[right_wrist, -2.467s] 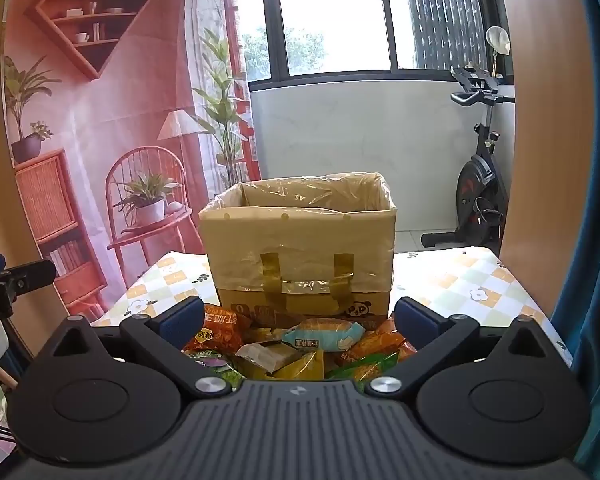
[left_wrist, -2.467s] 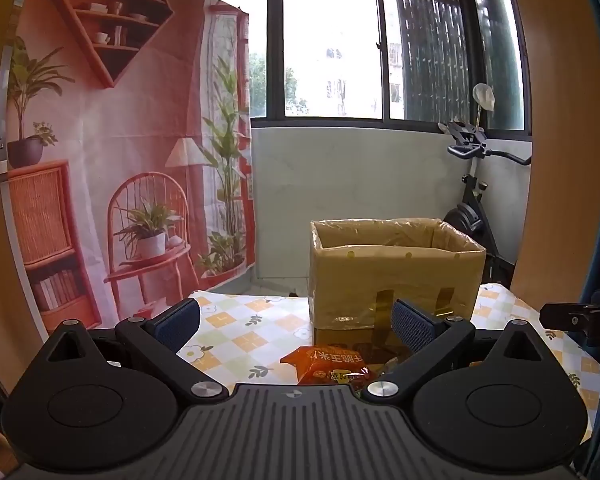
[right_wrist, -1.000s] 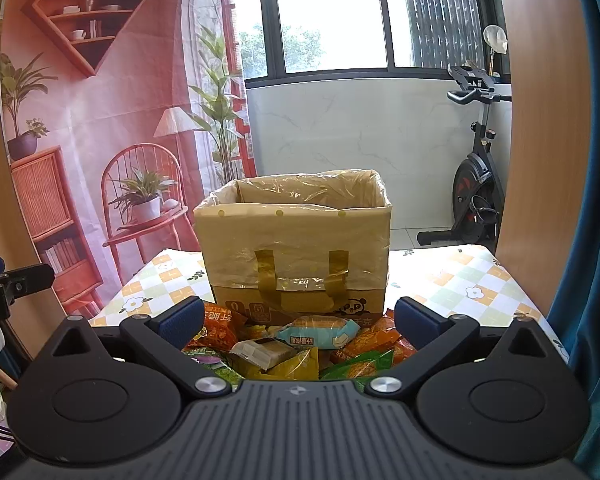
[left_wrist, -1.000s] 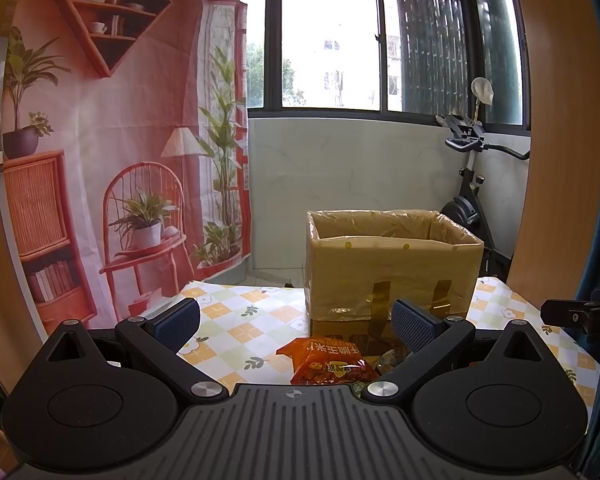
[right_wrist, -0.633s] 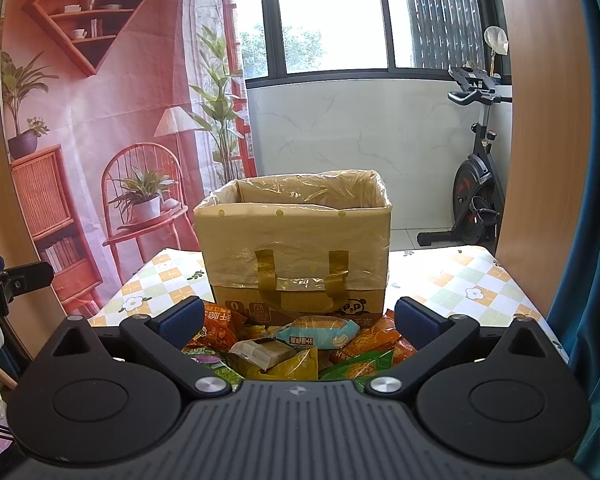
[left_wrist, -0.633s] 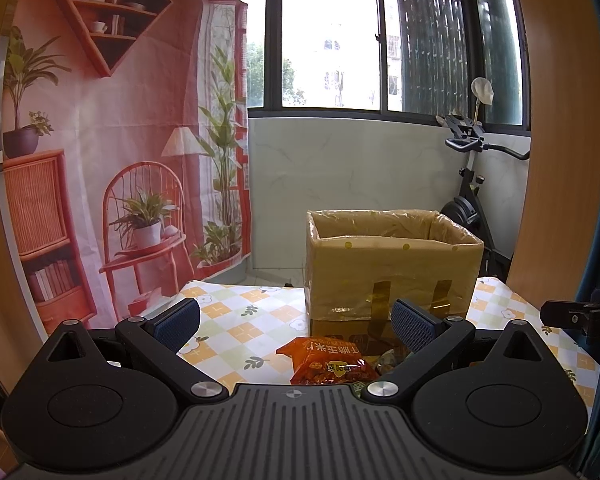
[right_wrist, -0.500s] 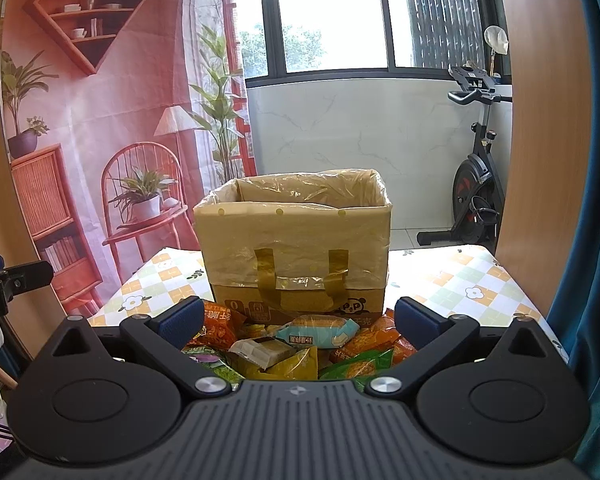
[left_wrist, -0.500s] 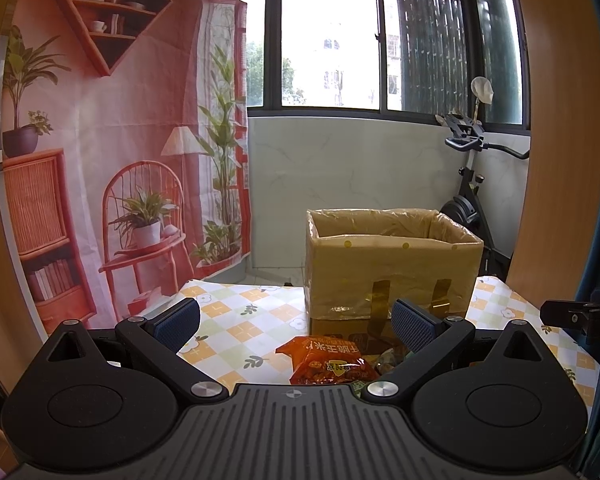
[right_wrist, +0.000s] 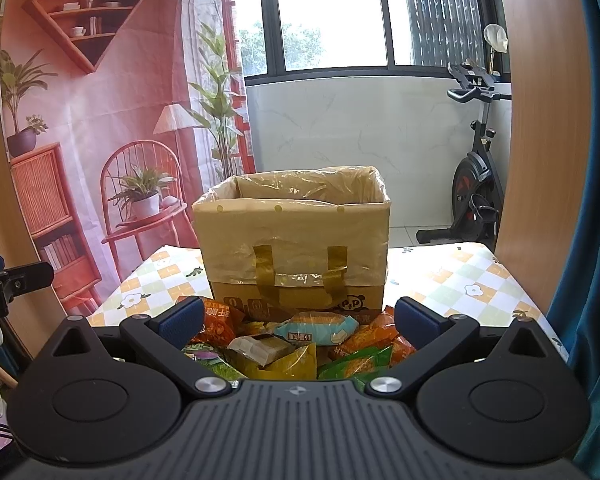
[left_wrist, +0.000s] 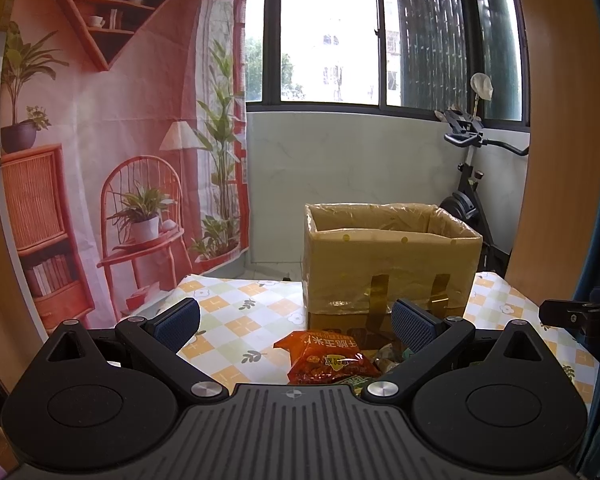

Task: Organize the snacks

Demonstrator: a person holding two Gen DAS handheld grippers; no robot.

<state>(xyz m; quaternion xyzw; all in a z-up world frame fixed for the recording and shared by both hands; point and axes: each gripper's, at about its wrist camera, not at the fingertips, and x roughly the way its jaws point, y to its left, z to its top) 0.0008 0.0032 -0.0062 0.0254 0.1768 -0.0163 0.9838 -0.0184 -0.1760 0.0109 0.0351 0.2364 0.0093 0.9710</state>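
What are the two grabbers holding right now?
Nothing. The left gripper and right gripper are both open and empty. The pile of colourful snack packets lies on the table by the cardboard box.

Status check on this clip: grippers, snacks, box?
Left gripper open, empty. Right gripper open, empty. Snack pile on table before lined cardboard box. Nothing blocking.

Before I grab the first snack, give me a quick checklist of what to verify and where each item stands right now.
1. Left gripper open and holding nothing: ok.
2. Right gripper open and holding nothing: ok.
3. Snack within reach of the right gripper: ok, light blue packet lies on top of the pile, between the fingers' line.
4. Orange snack bag ahead of the left gripper: ok.
5. Cardboard box open at the top: ok, plastic liner folded over the rim.
6. Box free of contents: cannot tell, inside hidden.
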